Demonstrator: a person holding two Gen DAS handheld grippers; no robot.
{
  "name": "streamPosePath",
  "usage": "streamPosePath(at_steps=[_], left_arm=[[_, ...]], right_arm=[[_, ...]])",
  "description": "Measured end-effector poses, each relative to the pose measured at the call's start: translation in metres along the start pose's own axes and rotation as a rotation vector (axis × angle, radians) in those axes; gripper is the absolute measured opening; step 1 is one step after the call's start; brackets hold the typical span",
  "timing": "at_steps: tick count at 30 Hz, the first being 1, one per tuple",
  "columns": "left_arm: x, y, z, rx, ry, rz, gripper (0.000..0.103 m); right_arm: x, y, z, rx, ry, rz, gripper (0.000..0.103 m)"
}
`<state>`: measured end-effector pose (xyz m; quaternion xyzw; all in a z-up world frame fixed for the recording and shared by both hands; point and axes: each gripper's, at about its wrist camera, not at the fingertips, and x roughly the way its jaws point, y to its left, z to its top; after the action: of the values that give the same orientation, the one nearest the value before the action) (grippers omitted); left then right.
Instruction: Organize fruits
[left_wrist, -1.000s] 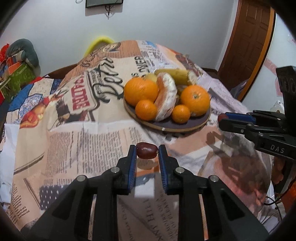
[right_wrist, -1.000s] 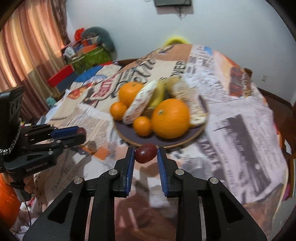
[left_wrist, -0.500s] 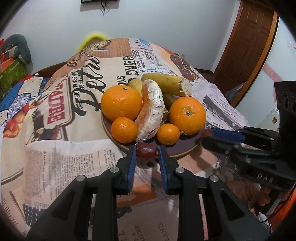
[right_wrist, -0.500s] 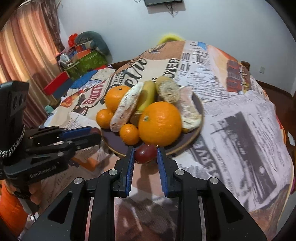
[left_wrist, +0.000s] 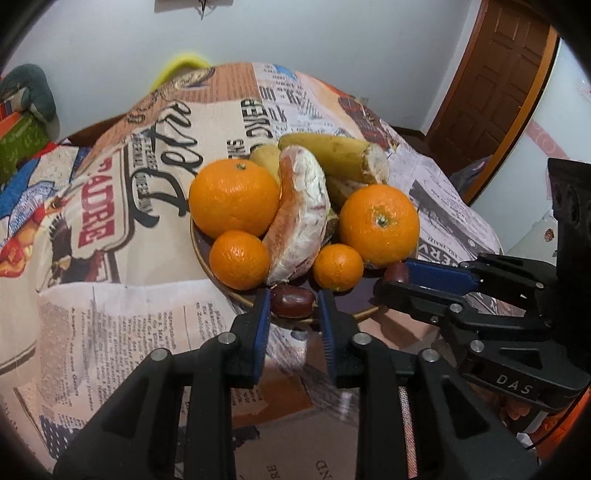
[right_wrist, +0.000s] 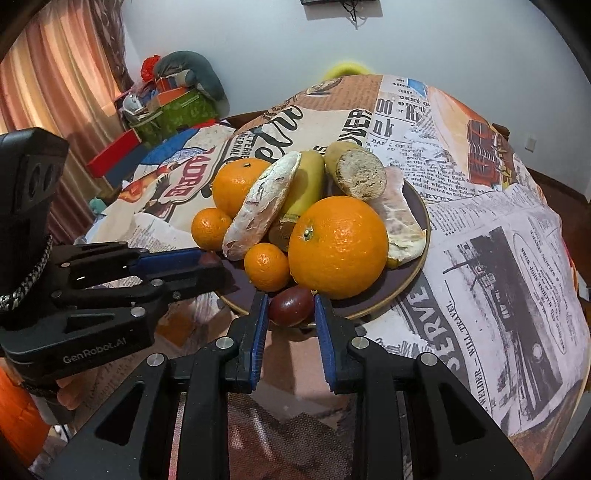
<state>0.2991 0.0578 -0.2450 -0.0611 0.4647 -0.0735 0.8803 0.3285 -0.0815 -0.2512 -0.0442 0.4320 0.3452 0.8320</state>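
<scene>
A dark round plate (left_wrist: 354, 301) (right_wrist: 413, 273) on the table holds two big oranges (left_wrist: 234, 202) (right_wrist: 338, 246), two small mandarins (left_wrist: 239, 259) (right_wrist: 266, 266), peeled pomelo wedges (left_wrist: 300, 218) (right_wrist: 258, 206) and bananas (left_wrist: 332, 157) (right_wrist: 306, 188). My left gripper (left_wrist: 293, 304) is shut on a dark red date (left_wrist: 293, 301) over the plate's near rim. My right gripper (right_wrist: 291, 308) is shut on a second dark red date (right_wrist: 291, 305) at the plate's front edge. In the left wrist view the right gripper (left_wrist: 400, 273) comes in from the right.
A newspaper-print cloth (left_wrist: 110, 295) (right_wrist: 498, 258) covers the round table. A wooden door (left_wrist: 491, 85) stands back right. Boxes and a cushion (right_wrist: 173, 99) are piled beyond the table, beside a curtain (right_wrist: 55, 74). A yellow chair back (left_wrist: 181, 66) shows behind the table.
Both grippers have moved forward to the plate, each still holding its date; the dates now hang over the plate's near rim.
</scene>
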Motion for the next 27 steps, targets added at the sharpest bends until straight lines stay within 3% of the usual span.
streamPosePath(at_steps=[8,14,21,27], left_arm=[[-0.01,0.002,-0.001,-0.007,-0.011,0.014,0.03],[-0.05,-0.007,-0.002,0.006,-0.079,0.042,0.03],[-0.142,-0.035,-0.002,0.037,-0.266,0.062,0.03],[-0.241,-0.064,-0.017,0.054,-0.488,0.056,0.03]], right_arm=[[-0.003,-0.005,0.001,0.033,0.004,0.024,0.025],[-0.033,-0.001,0.004,0.04,-0.052,0.021,0.025],[-0.118,0.02,0.01,0.006,-0.223,-0.034,0.025],[-0.209,0.048,0.0,-0.012,-0.423,-0.073,0.025]])
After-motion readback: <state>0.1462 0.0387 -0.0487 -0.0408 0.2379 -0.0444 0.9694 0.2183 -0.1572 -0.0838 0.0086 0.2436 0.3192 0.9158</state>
